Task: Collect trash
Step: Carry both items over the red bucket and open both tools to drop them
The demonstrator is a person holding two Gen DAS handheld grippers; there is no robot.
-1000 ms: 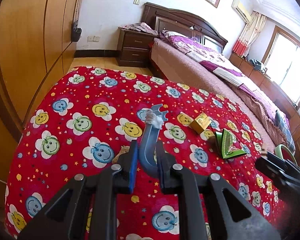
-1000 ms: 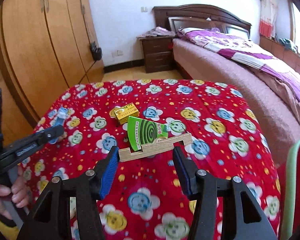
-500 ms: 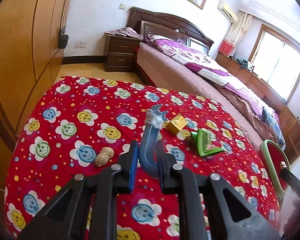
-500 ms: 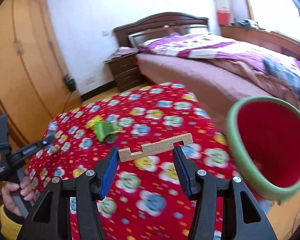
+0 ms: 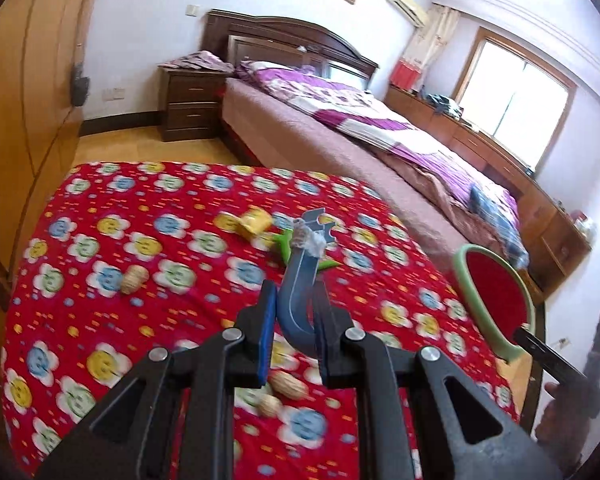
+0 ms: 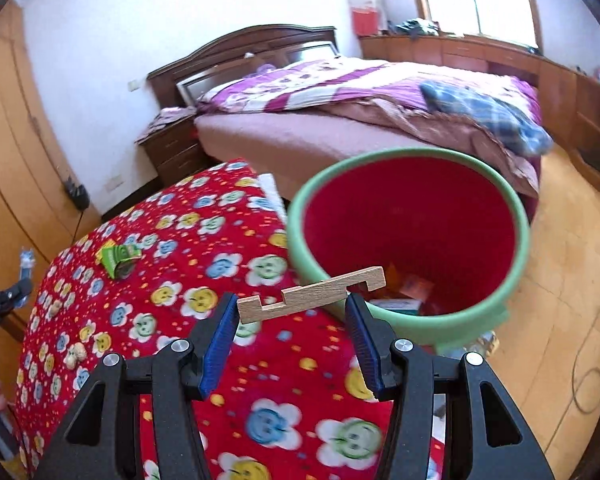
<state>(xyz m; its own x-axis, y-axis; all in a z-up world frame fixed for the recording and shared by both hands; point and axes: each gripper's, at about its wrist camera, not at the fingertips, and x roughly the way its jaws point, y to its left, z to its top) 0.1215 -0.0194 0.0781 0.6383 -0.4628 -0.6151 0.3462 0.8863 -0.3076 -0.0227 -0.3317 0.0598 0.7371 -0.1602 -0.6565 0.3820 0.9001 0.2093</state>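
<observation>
Right gripper (image 6: 290, 316) clamps notched wooden strip (image 6: 312, 294); round red bin (image 6: 404, 316) beyond.

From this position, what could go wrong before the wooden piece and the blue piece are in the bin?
1. The wooden piece is held in the right claw only at its two ends, and it hangs over the near rim of the bin; it may slip and fall outside.
2. The left claw grips the blue plastic piece at its curved base, so the long end may swing.
</observation>
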